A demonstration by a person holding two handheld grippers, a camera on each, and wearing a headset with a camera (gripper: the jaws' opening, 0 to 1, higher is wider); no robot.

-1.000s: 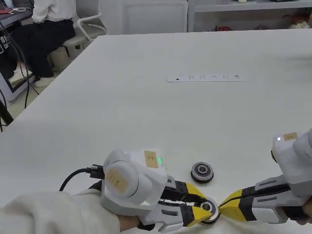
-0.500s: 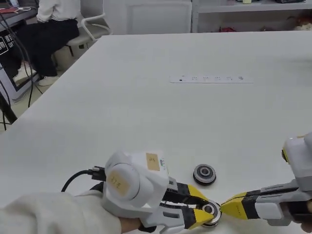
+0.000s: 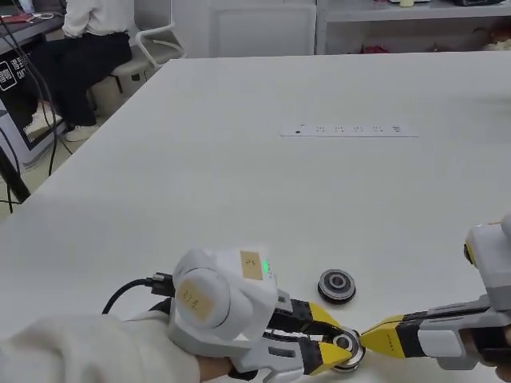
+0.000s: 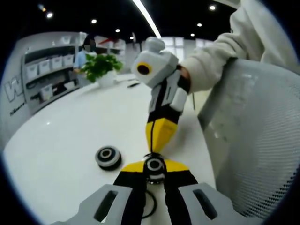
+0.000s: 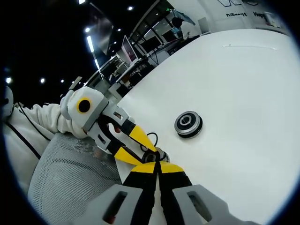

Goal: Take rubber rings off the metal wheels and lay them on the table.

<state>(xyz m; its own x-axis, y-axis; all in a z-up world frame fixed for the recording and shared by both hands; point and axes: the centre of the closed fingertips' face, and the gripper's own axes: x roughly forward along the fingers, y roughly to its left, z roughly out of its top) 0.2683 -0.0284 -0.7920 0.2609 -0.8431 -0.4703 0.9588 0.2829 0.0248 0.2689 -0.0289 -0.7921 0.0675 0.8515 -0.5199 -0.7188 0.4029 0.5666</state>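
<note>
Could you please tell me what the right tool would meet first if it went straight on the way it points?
The metal wheel clamped in the left tool: the shut tips of the right tool sit at its rim, seemingly touching. Behind it comes the left tool itself.

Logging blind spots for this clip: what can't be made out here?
- Held wheel: whether its ring is on; left tongs cover its rim in all views.
- Right tongs: shut at the wheel, but what they pinch is too small, head view.
- Black loop: ring or cable; left tongs hide part, left gripper view.
- Power strip: markings too small, head view.
</note>
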